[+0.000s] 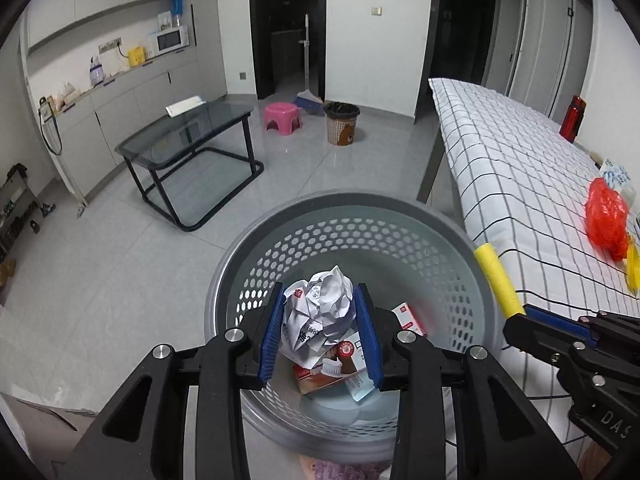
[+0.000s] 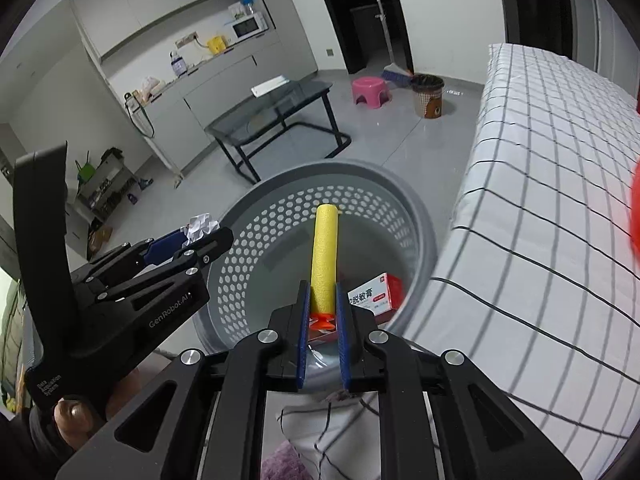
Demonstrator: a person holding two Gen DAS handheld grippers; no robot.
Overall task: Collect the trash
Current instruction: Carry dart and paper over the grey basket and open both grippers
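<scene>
L wrist: left gripper (image 1: 320, 330) clamps crumpled paper (image 1: 320, 312) over grey basket (image 1: 360, 224); toothpaste box (image 1: 336, 368) inside, red box (image 1: 408, 316) at 3 o'clock.
R wrist: right gripper (image 2: 323, 320) pinches yellow foam dart (image 2: 325, 256) above basket (image 2: 360, 184); red box (image 2: 376, 292) at 4 o'clock.

Open basket mouth (image 1: 352, 210) below, bed edge (image 1: 472, 184) close alongside

Crumpled paper (image 1: 320, 312), yellow foam dart (image 2: 325, 256) above bin (image 1: 400, 216)
</scene>
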